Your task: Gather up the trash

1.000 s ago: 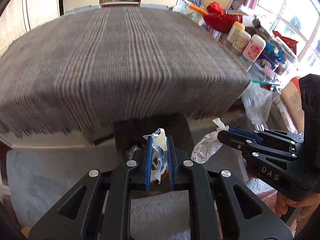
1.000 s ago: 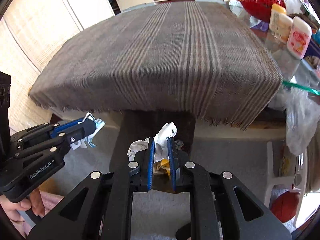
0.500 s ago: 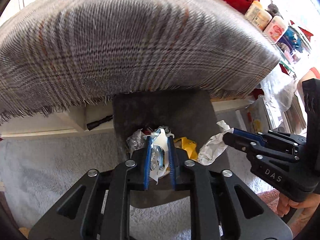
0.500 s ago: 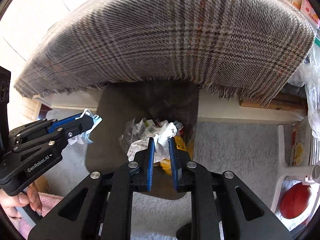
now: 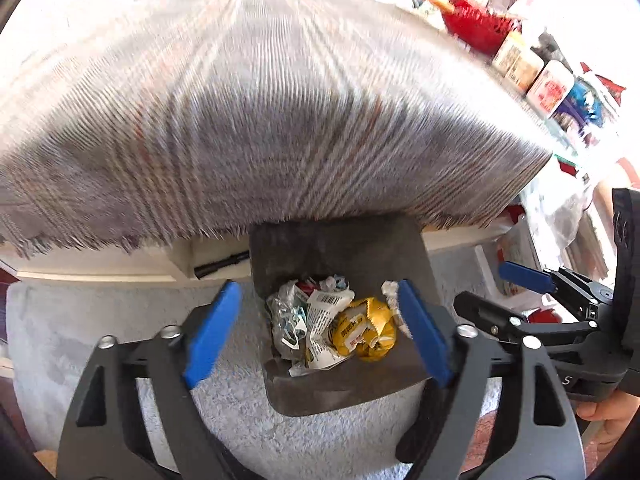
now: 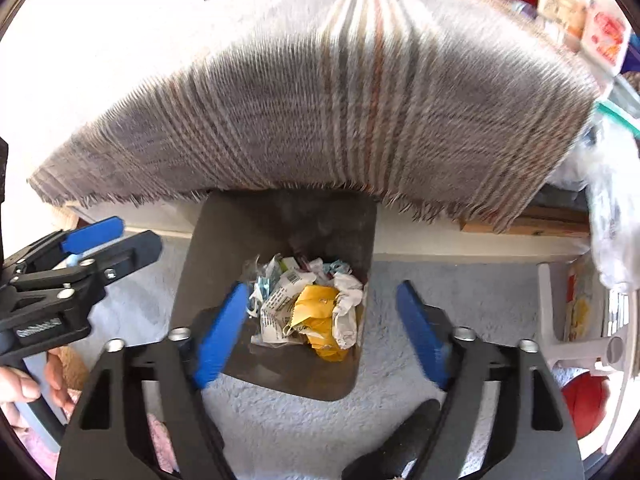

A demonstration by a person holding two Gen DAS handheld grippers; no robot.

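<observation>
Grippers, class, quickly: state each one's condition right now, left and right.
Left gripper: jaws wide open, holding nothing, above the dark grey trash bin.
Right gripper: jaws wide open, holding nothing, above the same bin.

left hand-held gripper (image 5: 320,332) spread wide above the dark bin (image 5: 344,384) — crumpled wrappers (image 5: 332,324) piled inside.

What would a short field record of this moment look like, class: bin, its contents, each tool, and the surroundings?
bin: dark bin on pale carpet, partly under the plaid cloth
contents: crumpled trash, including a yellow wrapper
left tool: open, holding nothing, above the bin
right tool: open, holding nothing, above the bin
surroundings: red basket and jars beyond the cloth
</observation>
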